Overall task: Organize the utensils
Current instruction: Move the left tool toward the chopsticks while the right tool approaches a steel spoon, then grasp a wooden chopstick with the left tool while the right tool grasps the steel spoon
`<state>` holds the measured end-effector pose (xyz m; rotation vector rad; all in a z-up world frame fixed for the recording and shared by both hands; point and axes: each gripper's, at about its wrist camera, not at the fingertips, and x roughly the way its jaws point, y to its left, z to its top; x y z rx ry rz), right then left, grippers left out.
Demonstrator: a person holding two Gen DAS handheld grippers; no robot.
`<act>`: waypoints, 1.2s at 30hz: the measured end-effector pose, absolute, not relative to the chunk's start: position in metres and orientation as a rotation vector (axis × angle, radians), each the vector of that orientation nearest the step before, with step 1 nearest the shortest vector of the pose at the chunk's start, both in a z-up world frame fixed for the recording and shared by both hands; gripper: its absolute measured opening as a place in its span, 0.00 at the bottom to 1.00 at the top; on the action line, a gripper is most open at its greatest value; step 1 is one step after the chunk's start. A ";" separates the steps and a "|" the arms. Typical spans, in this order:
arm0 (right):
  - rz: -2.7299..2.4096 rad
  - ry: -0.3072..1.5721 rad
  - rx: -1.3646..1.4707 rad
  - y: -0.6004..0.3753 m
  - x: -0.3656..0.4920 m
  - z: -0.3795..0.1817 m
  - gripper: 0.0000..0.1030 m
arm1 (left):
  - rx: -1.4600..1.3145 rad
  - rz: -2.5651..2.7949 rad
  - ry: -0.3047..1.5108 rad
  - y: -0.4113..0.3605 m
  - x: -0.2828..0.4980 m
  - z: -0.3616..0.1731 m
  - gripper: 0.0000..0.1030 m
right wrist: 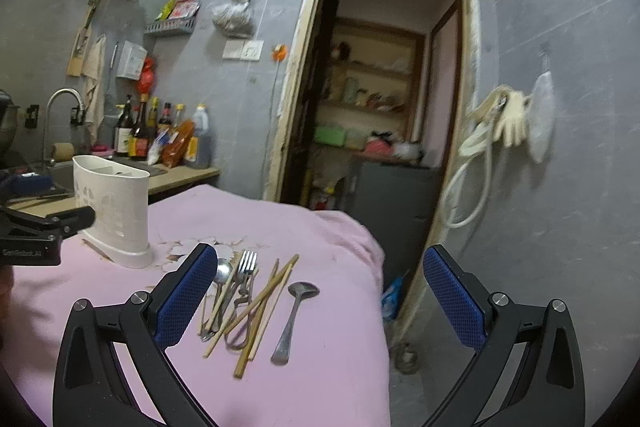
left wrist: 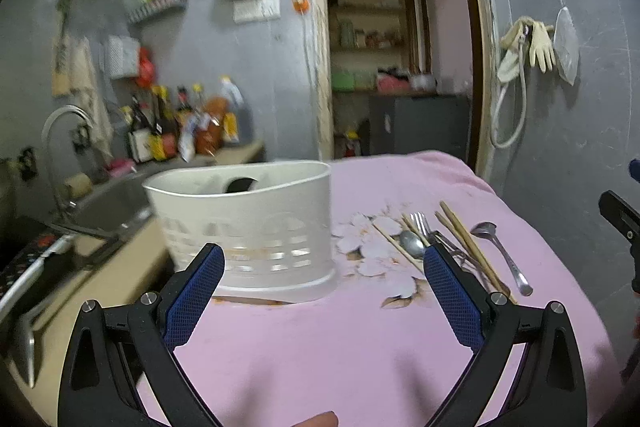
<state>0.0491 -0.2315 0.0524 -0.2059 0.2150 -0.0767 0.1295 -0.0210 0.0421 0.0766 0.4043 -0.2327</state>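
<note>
A white slotted utensil holder stands on the pink tablecloth, just ahead-left of my open, empty left gripper. To its right lies a pile of utensils: a spoon, a fork, wooden chopsticks and a metal ladle-spoon. In the right wrist view the holder is at the left, and the spoon, fork, chopsticks and ladle-spoon lie between the fingers of my open, empty right gripper, hovering above.
A counter with a sink and faucet and sauce bottles lies left of the table. The table's right edge drops to the floor by an open doorway. Gloves and a hose hang on the right wall.
</note>
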 end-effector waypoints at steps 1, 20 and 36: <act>-0.072 0.228 -0.207 -0.235 0.056 0.052 1.00 | 0.077 -0.245 0.431 -0.025 0.138 0.042 0.95; 0.091 0.588 -0.227 -0.283 0.177 0.010 0.98 | 0.247 -0.456 0.856 -0.115 0.245 -0.020 0.41; 0.215 0.876 -0.175 -0.292 0.239 -0.031 0.58 | 0.104 -0.526 1.039 -0.101 0.295 -0.047 0.18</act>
